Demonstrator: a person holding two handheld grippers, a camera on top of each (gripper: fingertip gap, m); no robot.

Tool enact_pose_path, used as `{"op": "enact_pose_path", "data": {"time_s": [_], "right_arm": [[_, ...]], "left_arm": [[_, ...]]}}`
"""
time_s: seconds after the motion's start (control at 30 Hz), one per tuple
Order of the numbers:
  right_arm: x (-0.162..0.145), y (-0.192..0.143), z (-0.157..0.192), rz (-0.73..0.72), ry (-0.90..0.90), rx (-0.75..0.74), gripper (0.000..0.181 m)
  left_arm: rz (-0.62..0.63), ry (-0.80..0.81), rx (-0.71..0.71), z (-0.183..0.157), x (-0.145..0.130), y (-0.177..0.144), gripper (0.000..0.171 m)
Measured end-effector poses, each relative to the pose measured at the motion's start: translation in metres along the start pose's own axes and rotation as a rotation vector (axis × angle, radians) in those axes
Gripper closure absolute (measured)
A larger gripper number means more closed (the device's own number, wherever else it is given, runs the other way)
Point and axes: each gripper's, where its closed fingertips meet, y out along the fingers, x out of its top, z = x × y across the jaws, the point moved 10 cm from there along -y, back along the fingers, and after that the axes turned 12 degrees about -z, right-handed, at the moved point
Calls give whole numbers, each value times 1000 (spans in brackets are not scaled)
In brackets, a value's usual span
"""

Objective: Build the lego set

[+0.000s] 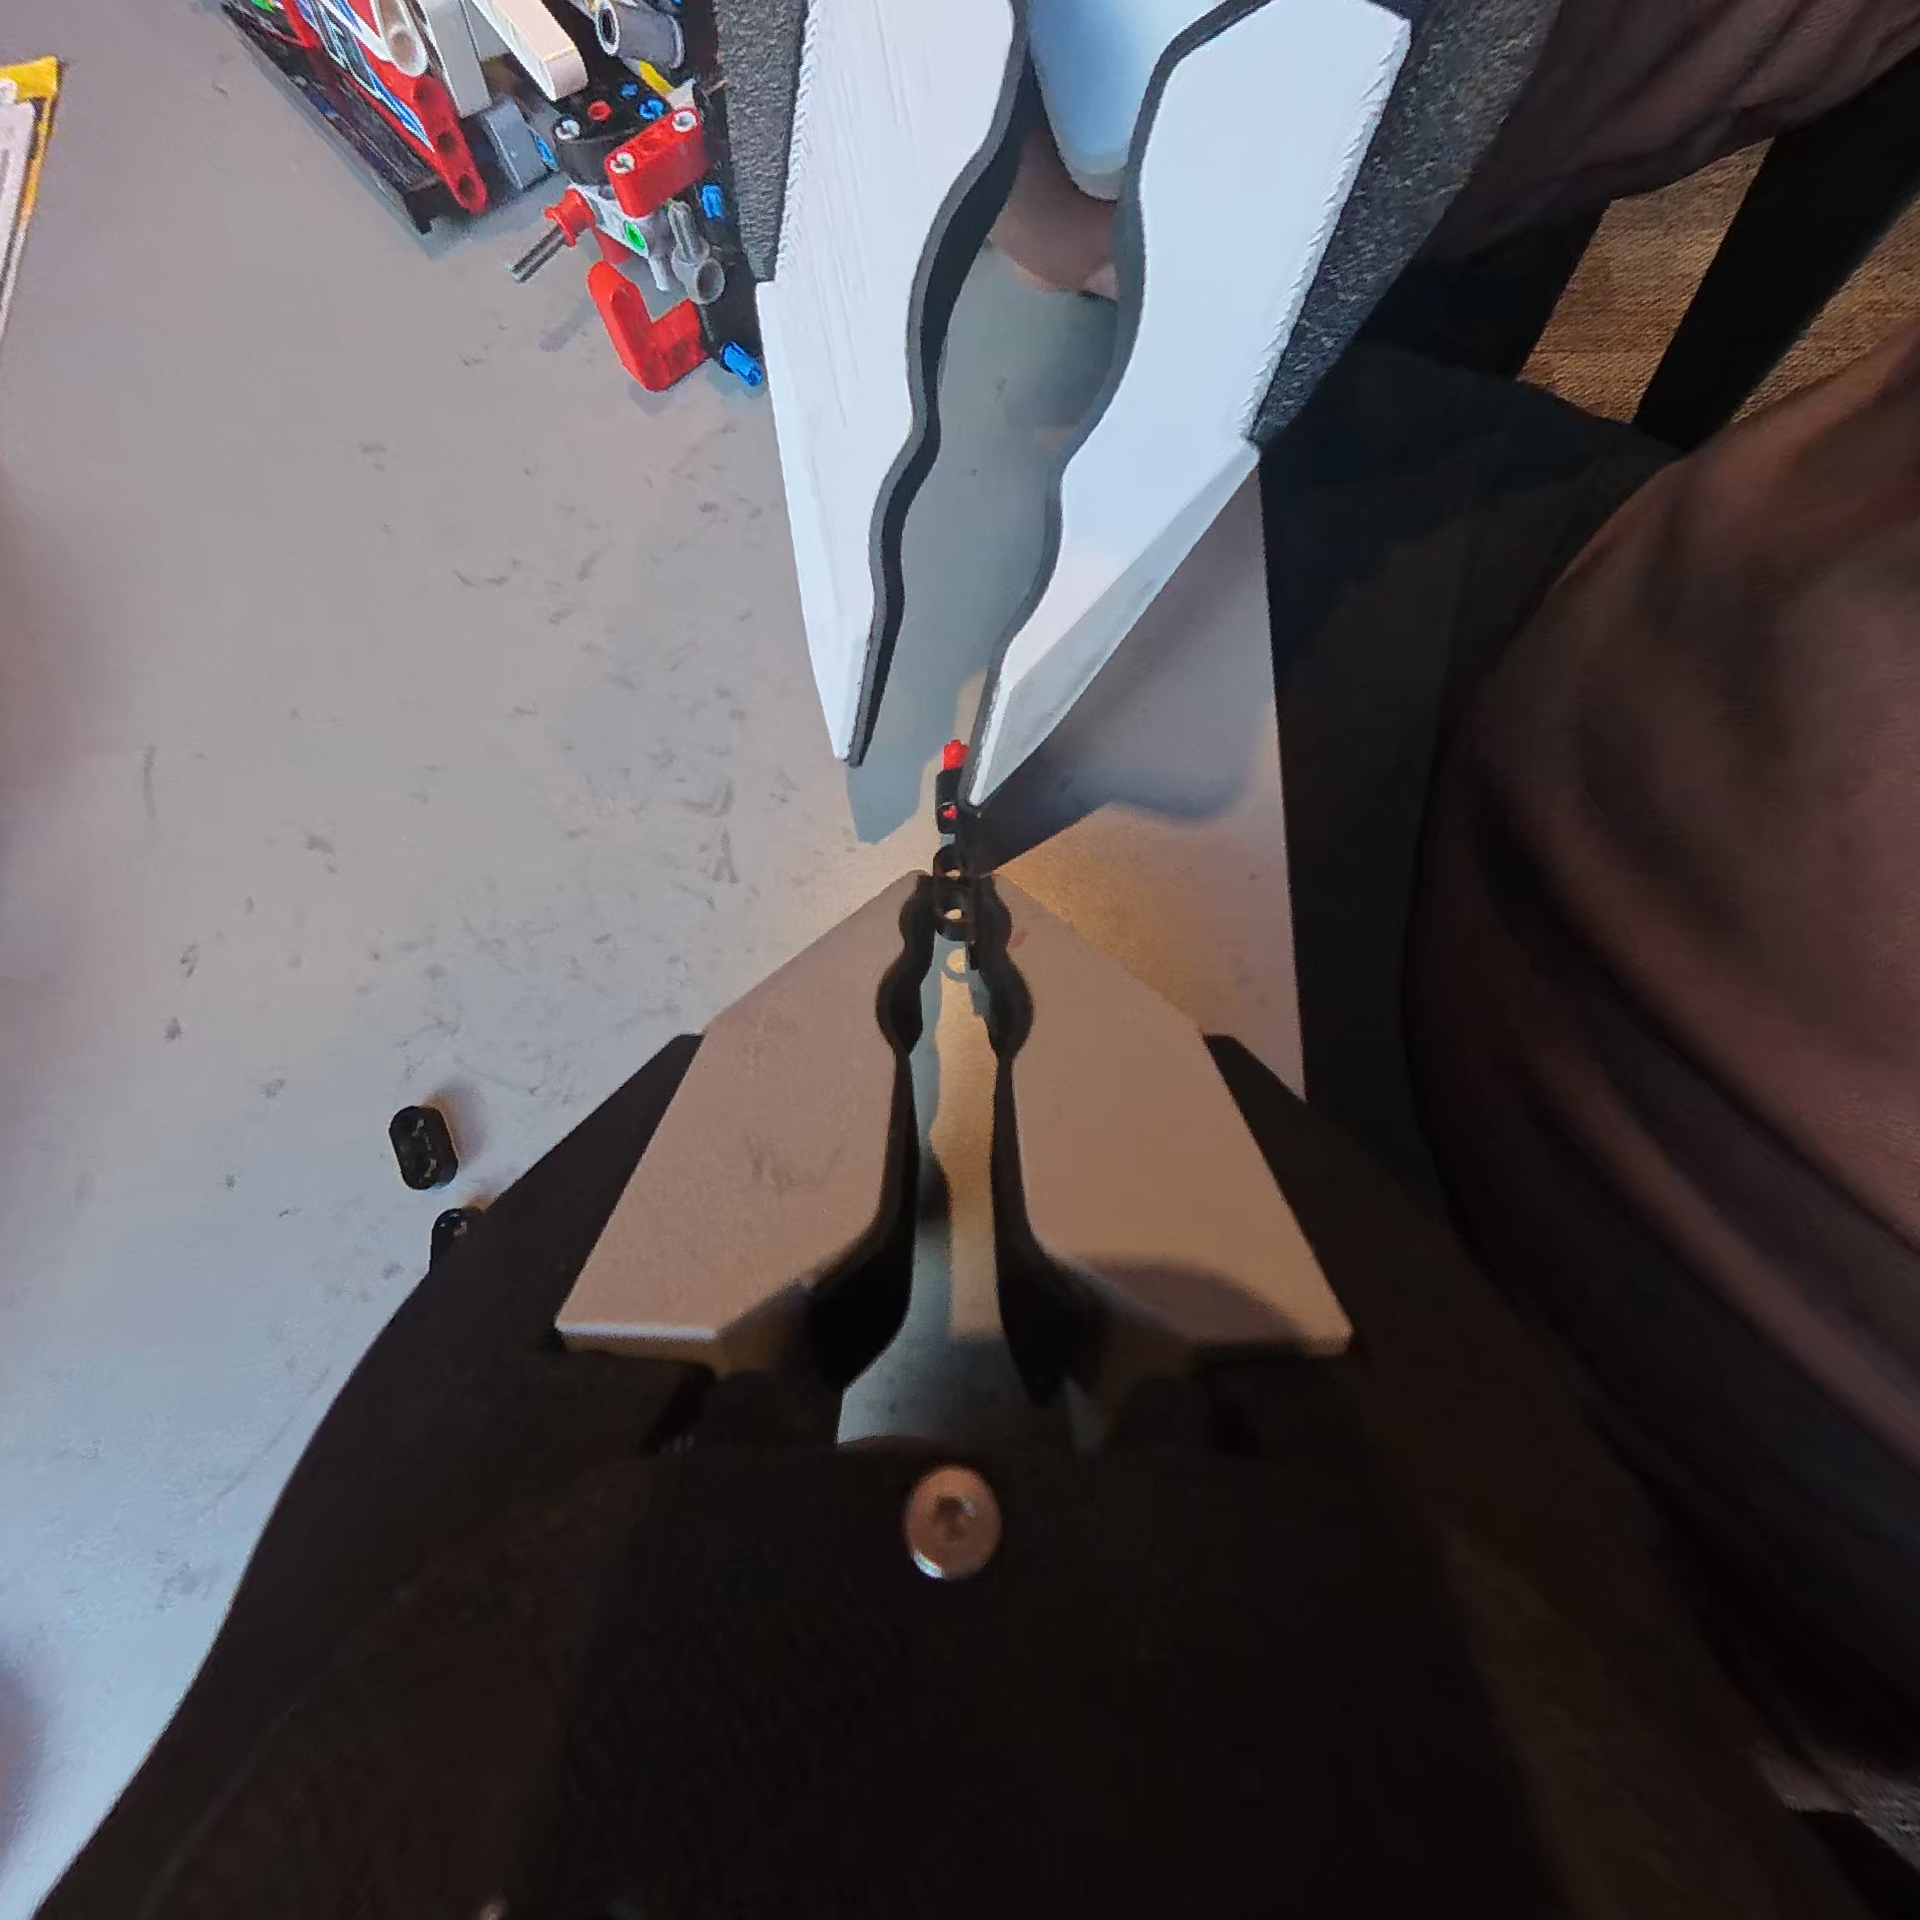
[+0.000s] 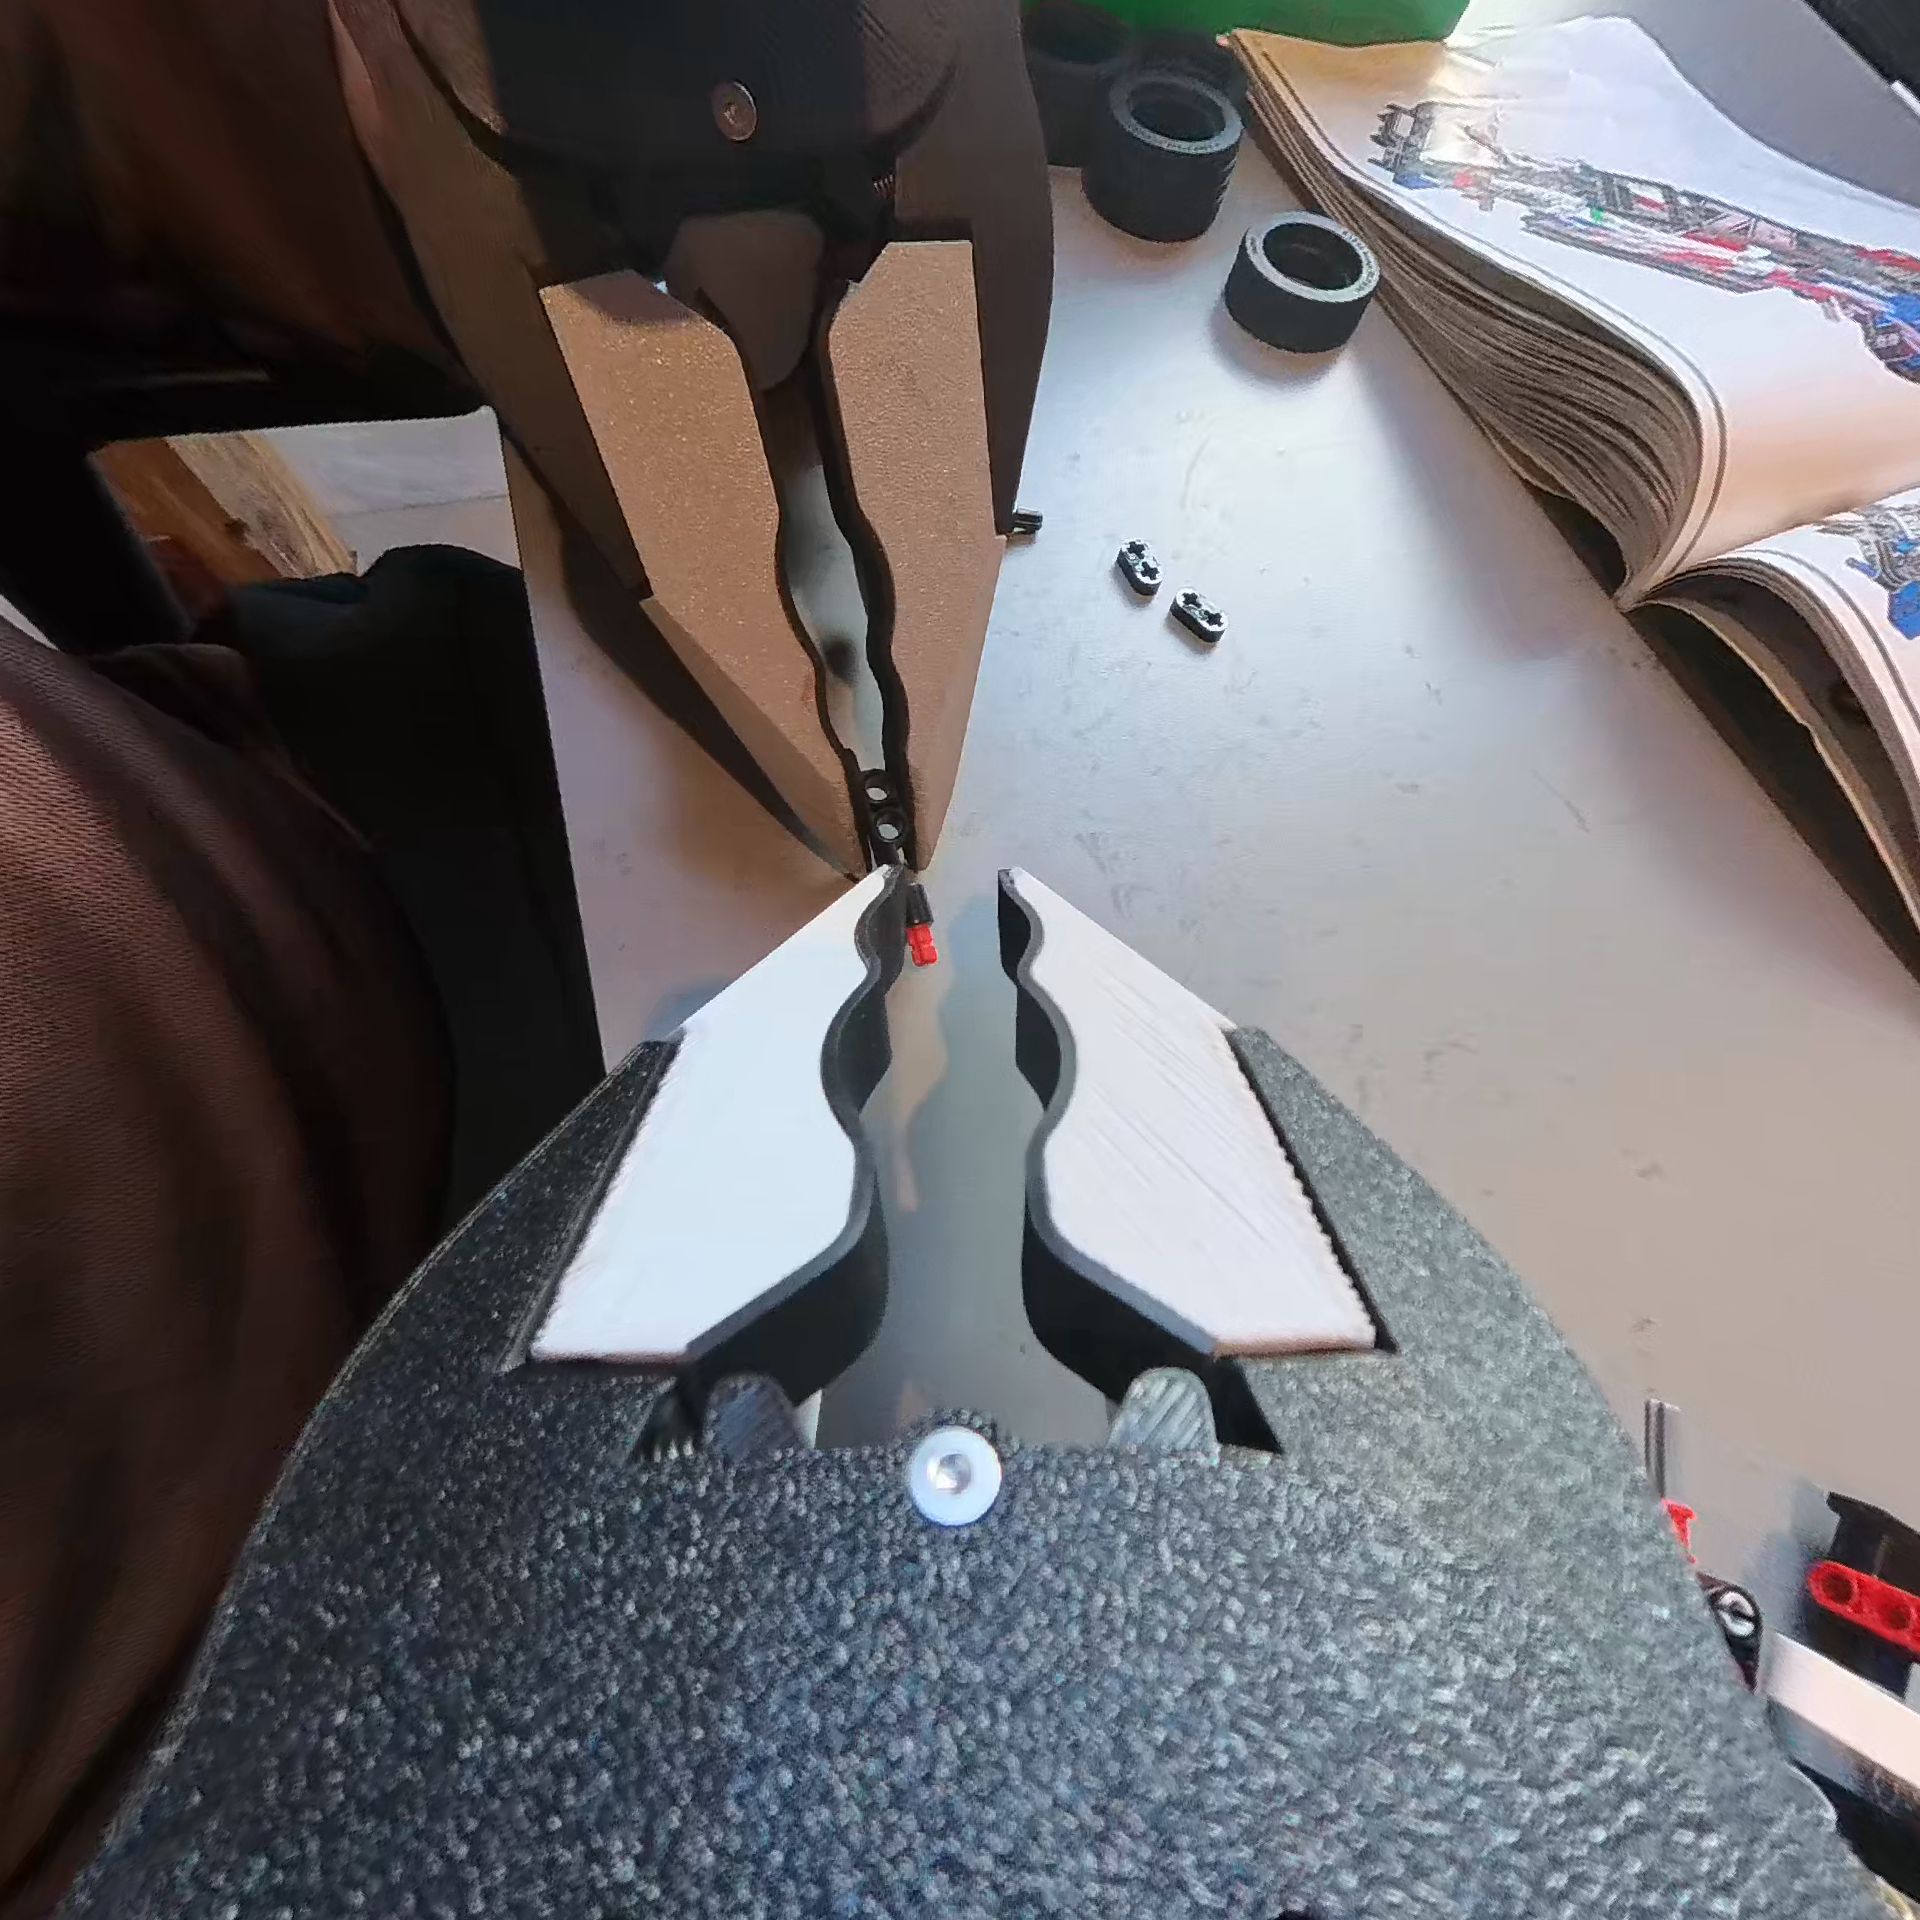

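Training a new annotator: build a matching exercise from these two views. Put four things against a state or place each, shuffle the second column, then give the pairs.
Things:
1. left tool
2. right tool
3. lone black tyre
4. red pin

States or places:
A. just off the beam's tip, against a white finger
B. shut on the black beam
C. open
D. on the table beside the open booklet

Pairs: 1-B, 2-C, 3-D, 4-A

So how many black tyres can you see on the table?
3. One tyre lies alone beside the open booklet; two more, stacked and half hidden, sit behind it. Others may be hidden behind the left tongs.
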Motion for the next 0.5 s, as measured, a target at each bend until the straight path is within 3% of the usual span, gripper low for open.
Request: {"op": "enact_pose_path", "data": {"time_s": [0.33, 0.5], "right_arm": [[0, 0, -1, 1, 13, 7, 162], [0, 0, -2, 1, 28, 12, 161]], "left_arm": [[0, -25, -3, 1, 0, 0, 167], [-2, -160, 4, 4, 0, 0, 166]]}}
